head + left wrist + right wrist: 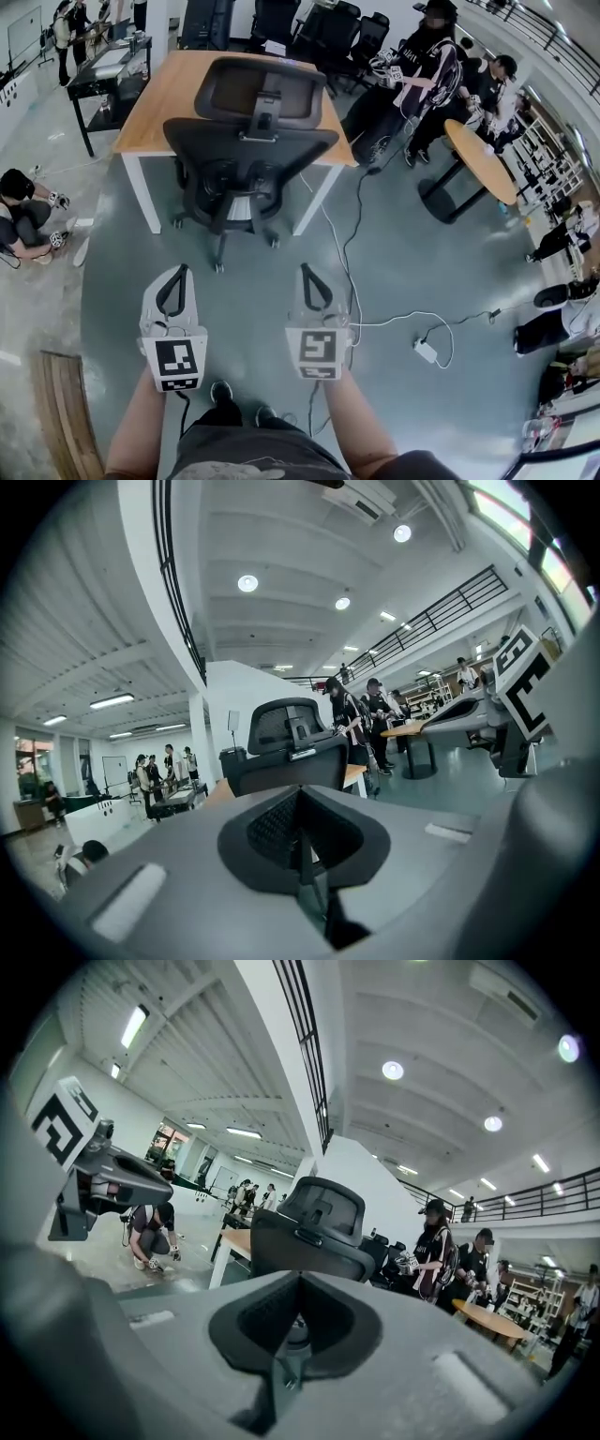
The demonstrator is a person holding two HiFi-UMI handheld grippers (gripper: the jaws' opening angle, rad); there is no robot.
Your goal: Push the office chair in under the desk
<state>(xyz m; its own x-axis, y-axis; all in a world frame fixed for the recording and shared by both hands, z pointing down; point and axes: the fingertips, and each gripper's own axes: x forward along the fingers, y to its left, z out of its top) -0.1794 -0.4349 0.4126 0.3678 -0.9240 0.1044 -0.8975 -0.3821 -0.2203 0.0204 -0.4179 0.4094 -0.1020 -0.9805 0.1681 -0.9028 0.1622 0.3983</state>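
Observation:
A black office chair [246, 155] with a mesh headrest stands at the near edge of a wooden desk [178, 89] with white legs, its seat partly under the top and its back towards me. Both grippers hang over the grey floor, well short of the chair and touching nothing. My left gripper [175, 274] is shut and empty; so is my right gripper [310, 272]. The chair's back [286, 752] fills the middle of the left gripper view and rises ahead as a dark back with headrest [314, 1232] in the right gripper view.
A white cable with a power block [425, 350] runs across the floor at the right. A round wooden table [478, 159] and several people stand at the back right. A person crouches on the floor [21, 211] at the left. A wooden panel [66, 412] lies at bottom left.

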